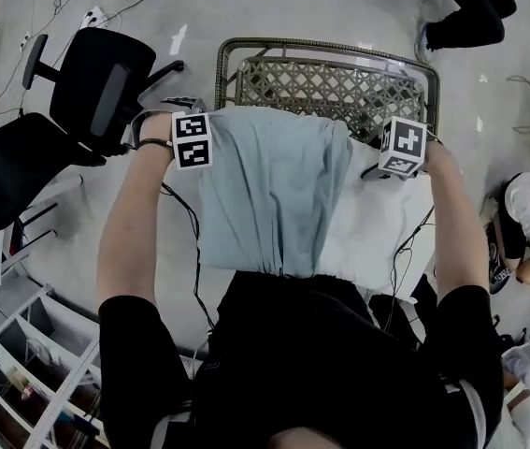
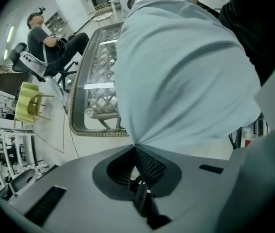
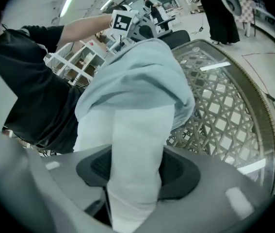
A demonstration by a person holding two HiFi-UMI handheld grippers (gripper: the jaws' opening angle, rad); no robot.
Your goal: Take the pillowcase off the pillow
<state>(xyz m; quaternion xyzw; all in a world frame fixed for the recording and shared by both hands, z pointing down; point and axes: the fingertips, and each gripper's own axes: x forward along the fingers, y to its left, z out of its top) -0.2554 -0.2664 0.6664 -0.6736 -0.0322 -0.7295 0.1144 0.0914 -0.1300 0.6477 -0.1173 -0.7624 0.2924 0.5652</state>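
A light blue pillowcase (image 1: 269, 190) covers most of a white pillow (image 1: 381, 227), which lies bare at the right side in the head view. My left gripper (image 1: 197, 118) is at the pillowcase's far left corner. In the left gripper view, this gripper (image 2: 135, 149) is shut on a pinch of the blue cloth (image 2: 186, 76), which fans out from the jaws. My right gripper (image 1: 379, 166) sits at the pillow's far right. In the right gripper view, the bare white pillow (image 3: 137, 144) fills the gap of that gripper (image 3: 135, 174), and the pads press on it; the pillowcase (image 3: 137, 76) bunches just beyond.
A wicker table with a glass top (image 1: 330, 87) stands just beyond the pillow. A black office chair (image 1: 96, 78) is at the far left and a white shelf unit (image 1: 31, 344) at the near left. A seated person (image 1: 526, 223) is at the right. Cables hang by my arms.
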